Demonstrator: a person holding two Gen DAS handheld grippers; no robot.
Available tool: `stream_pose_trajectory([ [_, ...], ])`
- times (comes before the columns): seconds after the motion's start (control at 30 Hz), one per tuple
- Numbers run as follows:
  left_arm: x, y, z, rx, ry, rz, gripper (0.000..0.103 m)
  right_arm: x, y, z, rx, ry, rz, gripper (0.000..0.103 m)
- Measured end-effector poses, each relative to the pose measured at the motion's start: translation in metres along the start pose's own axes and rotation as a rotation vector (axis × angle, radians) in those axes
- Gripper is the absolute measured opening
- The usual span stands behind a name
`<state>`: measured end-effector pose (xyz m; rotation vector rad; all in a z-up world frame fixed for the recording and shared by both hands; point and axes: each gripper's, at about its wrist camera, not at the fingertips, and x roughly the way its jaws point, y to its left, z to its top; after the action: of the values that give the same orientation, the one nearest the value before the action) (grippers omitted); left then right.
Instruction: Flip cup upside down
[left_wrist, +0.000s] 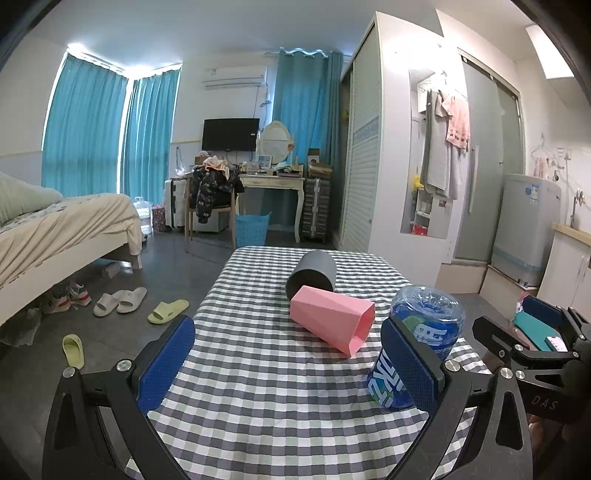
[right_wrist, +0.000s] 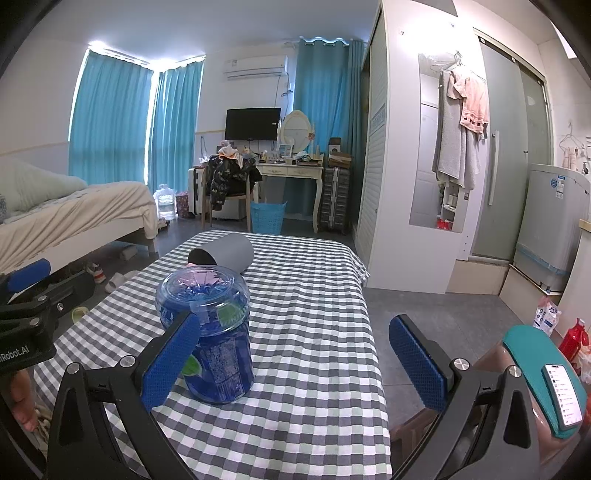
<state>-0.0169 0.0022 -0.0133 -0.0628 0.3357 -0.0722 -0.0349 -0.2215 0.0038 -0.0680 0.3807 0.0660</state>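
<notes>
Table (left_wrist: 258, 387): covered by a grey, white and green checked cloth; all three cups are on it.
Blue cup (left_wrist: 421, 343): clear blue plastic with a printed label, standing mouth down near the right edge of the table; appears already flipped.
Pink cup (left_wrist: 332, 325): faceted, lying on its side at mid-table, open mouth toward the near right, just beside the blue cup.
Grey cup (left_wrist: 312, 275): lying on its side just behind the pink cup, dark mouth toward the camera; contact with the pink cup cannot be told.
Left tongs (left_wrist: 288, 365): jaws wide apart, holding nothing; the right pad sits in front of the blue cup.
Right tongs (right_wrist: 295, 365): jaws wide apart, holding nothing; positioned over the table's right edge, left pad in front of the blue cup (right_wrist: 207, 332).
Step in hand: judged as the approach to a cup lying on its side, probably the pink one.
Next move: bring the open jaws across the body of the cup, close, lift, rotate until the mouth faces down, then set it on the cloth.
Caution: the blue cup is near and could be knocked.
</notes>
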Motion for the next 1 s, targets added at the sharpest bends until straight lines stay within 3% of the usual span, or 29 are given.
stream_pose_trajectory([
  [1.0,-0.0008,0.0031,-0.0002,0.001,-0.002,0.003,0.103,0.0005,0.0004,-0.0003,-0.004,0.003,0.001,0.103],
])
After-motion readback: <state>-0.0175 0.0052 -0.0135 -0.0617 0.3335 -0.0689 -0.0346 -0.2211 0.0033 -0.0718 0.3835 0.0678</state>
